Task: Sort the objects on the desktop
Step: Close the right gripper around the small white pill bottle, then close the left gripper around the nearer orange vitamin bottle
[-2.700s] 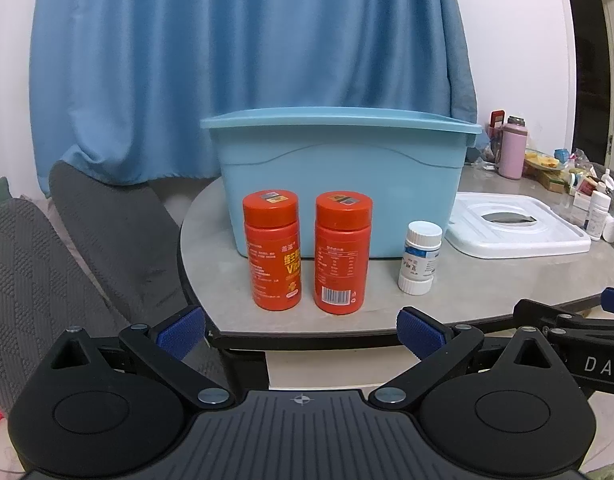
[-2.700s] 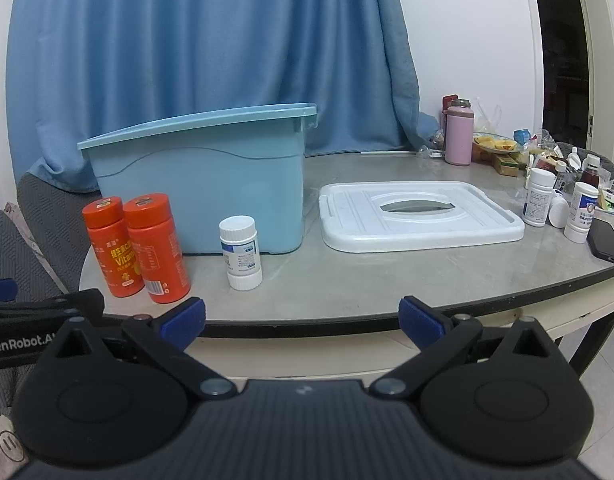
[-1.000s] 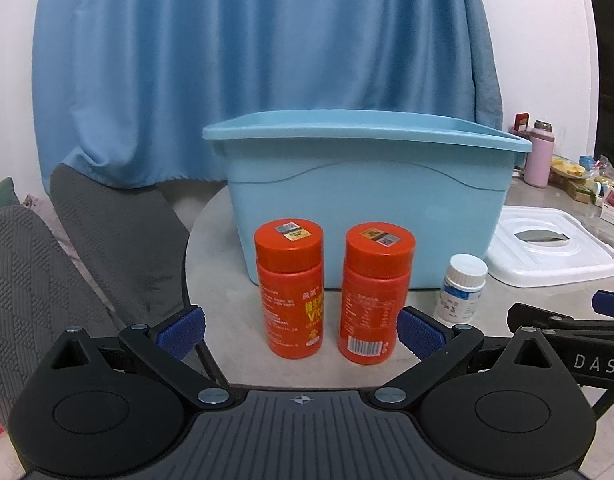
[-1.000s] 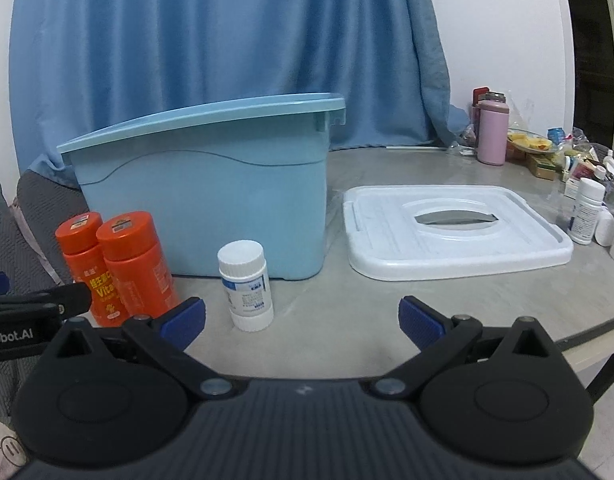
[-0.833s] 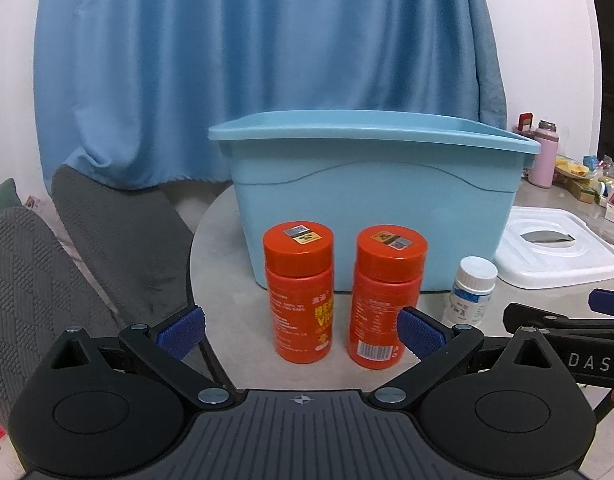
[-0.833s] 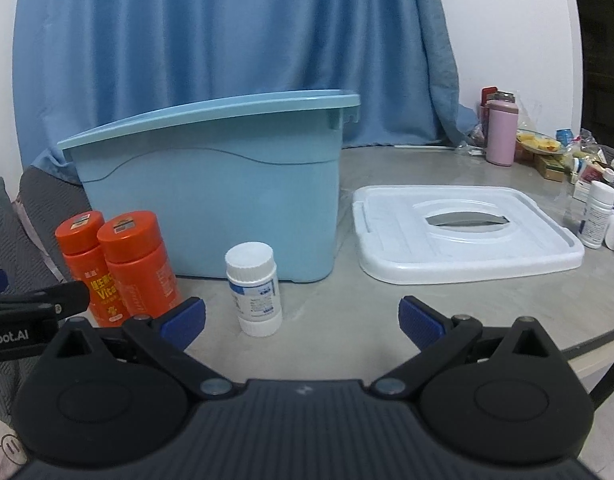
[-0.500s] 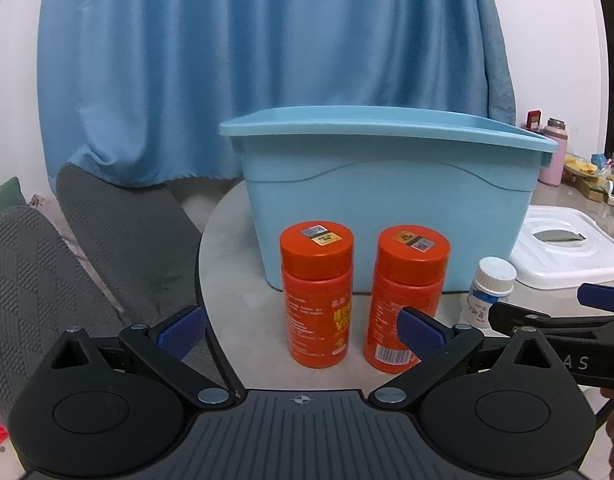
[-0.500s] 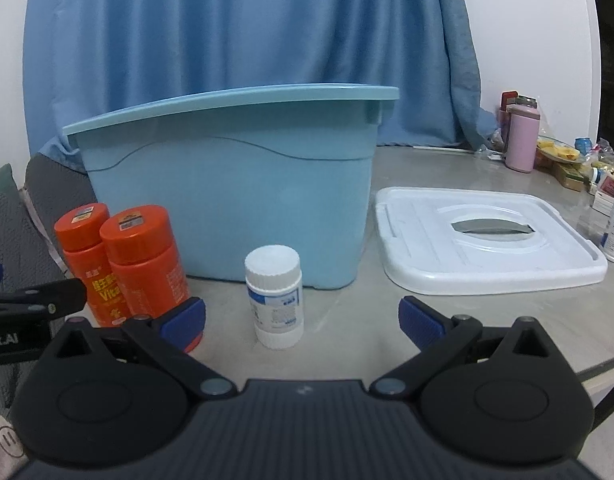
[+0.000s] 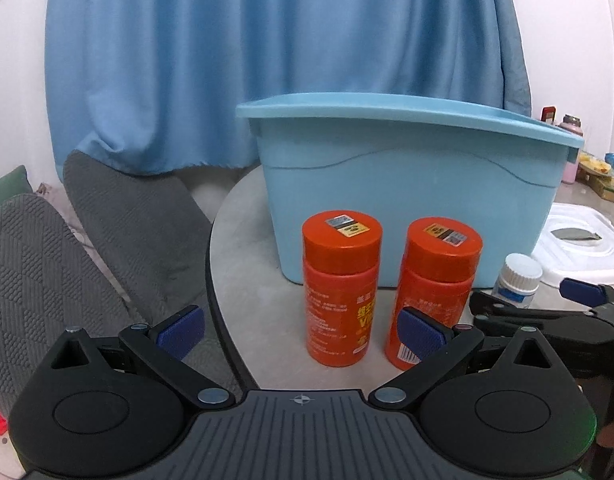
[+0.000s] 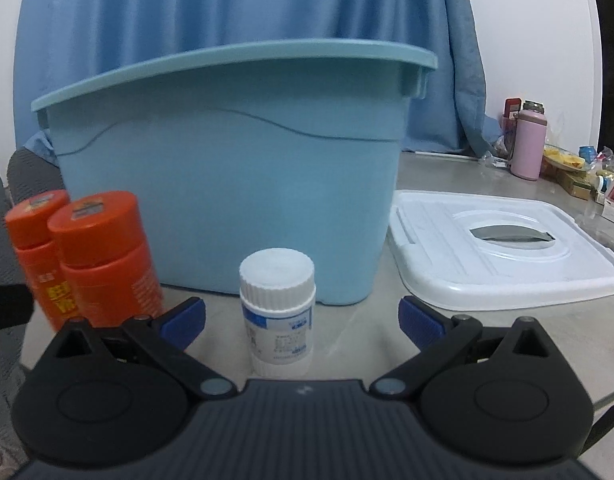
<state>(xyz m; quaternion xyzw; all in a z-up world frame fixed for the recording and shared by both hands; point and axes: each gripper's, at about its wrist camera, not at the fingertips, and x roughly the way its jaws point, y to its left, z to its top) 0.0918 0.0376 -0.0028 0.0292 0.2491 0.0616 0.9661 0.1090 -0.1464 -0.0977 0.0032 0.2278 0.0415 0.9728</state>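
Backdrop: blue curtain behind a grey table (image 9: pixel 247 280).
Left claw (image 9: pixel 301 330): spread wide, empty; left orange bottle (image 9: pixel 339 292) stands upright straight ahead between its pads.
Right orange bottle (image 9: pixel 437 292): just beside, behind the right pad.
Blue bin (image 10: pixel 235 168): behind all bottles.
Right claw (image 10: pixel 303 318): spread, empty; white bottle (image 10: pixel 278 308) upright, centred between pads.

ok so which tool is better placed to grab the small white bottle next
The right tool. The white bottle stands upright, centred between its open fingers. The left tool is also open but lines up with the two orange bottles, with the white bottle off to its right.
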